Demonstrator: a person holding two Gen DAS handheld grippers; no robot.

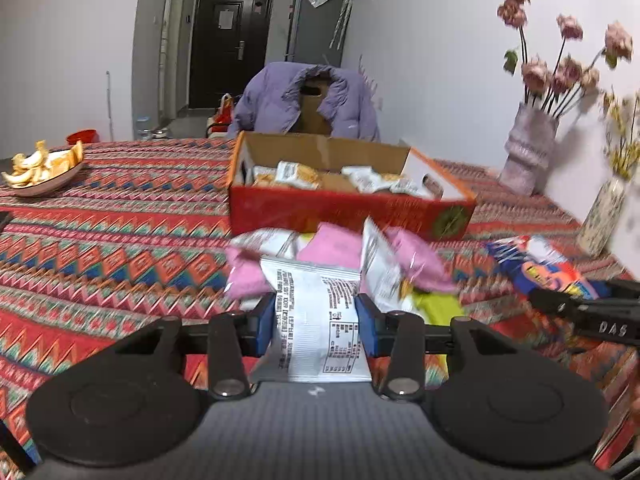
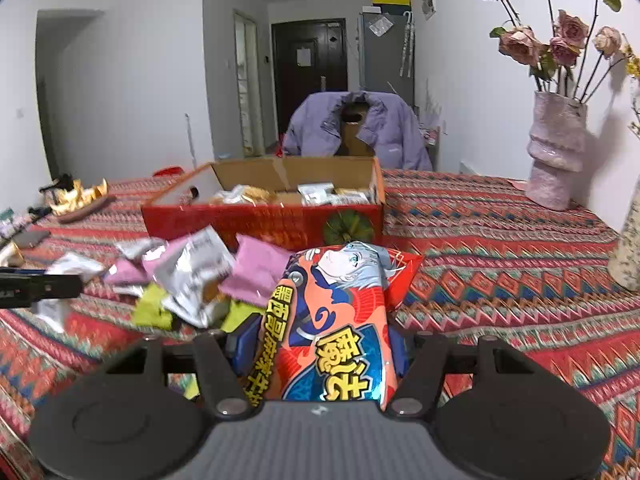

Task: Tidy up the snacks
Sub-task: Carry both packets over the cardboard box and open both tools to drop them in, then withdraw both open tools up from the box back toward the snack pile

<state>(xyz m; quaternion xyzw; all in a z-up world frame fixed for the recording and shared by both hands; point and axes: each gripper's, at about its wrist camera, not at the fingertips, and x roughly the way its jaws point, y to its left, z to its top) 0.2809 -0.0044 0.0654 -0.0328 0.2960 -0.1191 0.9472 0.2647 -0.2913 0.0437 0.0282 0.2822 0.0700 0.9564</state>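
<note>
The left tongs [image 1: 316, 320] grip a white foil snack packet printed with black text [image 1: 316, 320], its sides pinched between the two blue pads [image 1: 267, 322], and the packet stands lifted above the worktop covered in a red zigzag-patterned cloth [image 1: 120, 240]. The right tongs [image 2: 324, 344] are clamped on a large orange and blue snack bag with a cartoon figure and yellow lettering [image 2: 336, 320], which fills the gap between the pads and juts out ahead of them, clear of the cloth.

Just beyond both packets lies a loose heap of small snack packets, pink, silver and lime green [image 2: 192, 280], spread on the cloth in front of an open red cardboard box with a brown inside [image 1: 344, 208]. The box already holds several white and orange packets [image 1: 298, 174] on its floor. In the left wrist view the right tongs come in from the right edge, black and marked with white letters, with the orange and blue bag beside them.

A shallow dish of orange peel [image 1: 40, 168] sits near the worktop's far left corner. A pale ribbed vase of dried pink roses [image 2: 556, 148] stands by the wall on the right, well apart from the box. A purple padded jacket draped over a chair [image 1: 308, 100] is behind the box.
</note>
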